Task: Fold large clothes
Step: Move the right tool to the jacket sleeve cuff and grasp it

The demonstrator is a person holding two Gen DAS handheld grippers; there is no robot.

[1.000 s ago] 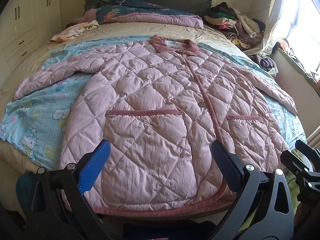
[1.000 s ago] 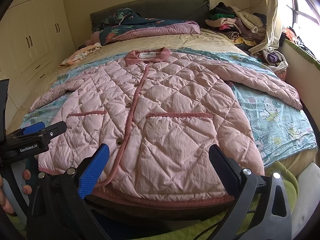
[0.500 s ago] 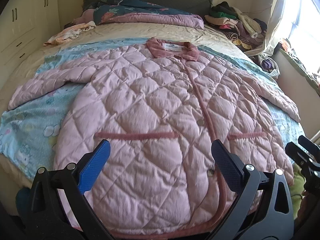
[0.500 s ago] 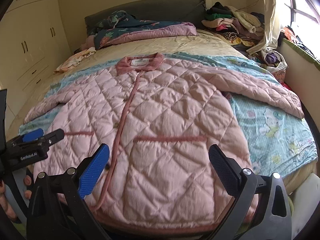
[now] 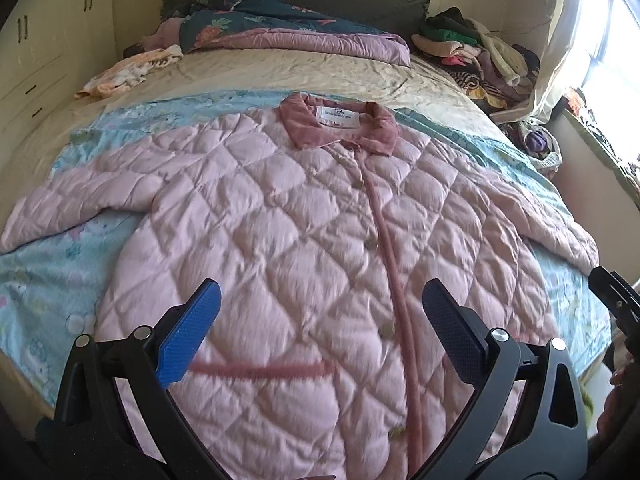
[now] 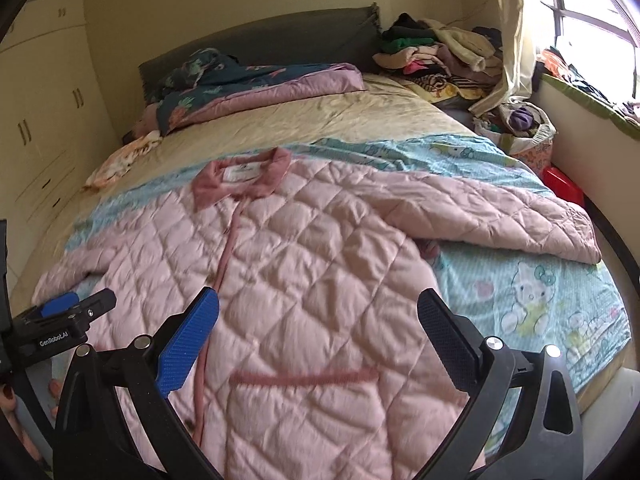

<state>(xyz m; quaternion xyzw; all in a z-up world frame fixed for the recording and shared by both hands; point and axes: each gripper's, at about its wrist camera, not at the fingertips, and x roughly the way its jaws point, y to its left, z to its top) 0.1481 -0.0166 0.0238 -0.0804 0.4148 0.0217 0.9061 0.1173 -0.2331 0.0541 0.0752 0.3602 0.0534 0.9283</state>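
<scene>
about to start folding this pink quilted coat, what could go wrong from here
1. The pink quilted coat is thick and puffy, so the open left gripper and right gripper may pinch only the top layer.
2. Both sleeves are spread wide; the right sleeve reaches the bed edge and could slide off.
3. The blue cartoon sheet underneath may get caught and dragged along.

Bedroom, cream walls (image 6: 120,20). Big bed (image 5: 320,76) fills most of view, dark headboard (image 6: 280,36) at far end, beige sheet, blue cartoon sheet (image 6: 520,292) near. Cream wardrobe (image 6: 36,120) with dark handles on left. Window (image 6: 592,12) on right, bright daylight, pale curtain (image 6: 508,40) beside it. Clothes pile (image 6: 440,56) far right corner.
</scene>
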